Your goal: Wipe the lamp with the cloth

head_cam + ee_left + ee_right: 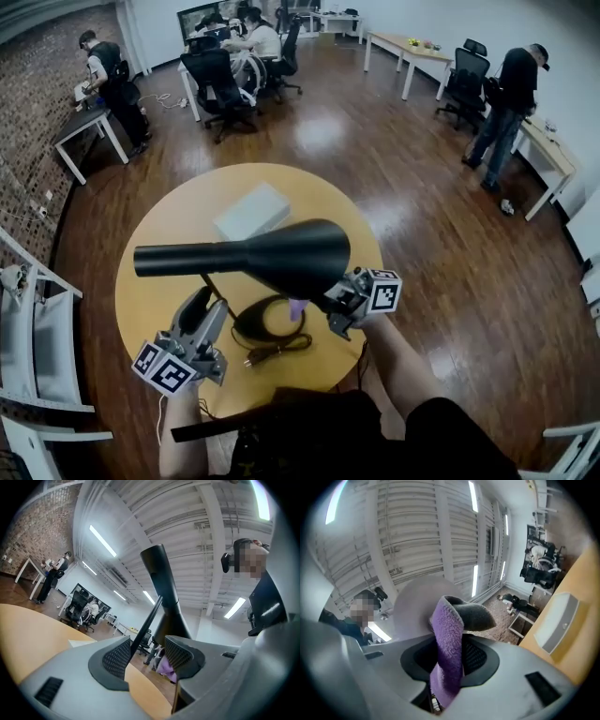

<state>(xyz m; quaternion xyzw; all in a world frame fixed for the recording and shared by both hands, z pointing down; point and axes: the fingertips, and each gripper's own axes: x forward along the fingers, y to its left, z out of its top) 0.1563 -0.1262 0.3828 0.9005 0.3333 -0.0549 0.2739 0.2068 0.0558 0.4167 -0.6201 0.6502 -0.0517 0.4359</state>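
A black lamp stands on the round wooden table (155,281), its long cone shade (281,255) lying level above the ring base (267,319). My right gripper (337,305) is shut on a purple cloth (297,308), held up against the underside of the shade's wide end. In the right gripper view the cloth (447,620) stands folded up out of the right gripper (452,660) before the pale inside of the shade (415,604). My left gripper (202,314) is open at the lamp's thin stem (147,620), which runs along the left gripper's (147,653) left-hand pad with a gap beside it.
A white box (251,211) lies at the far side of the table. The lamp's cord and plug (272,352) coil near the front edge. White chairs (37,337) stand at the left. People, desks and office chairs (220,84) fill the back of the room.
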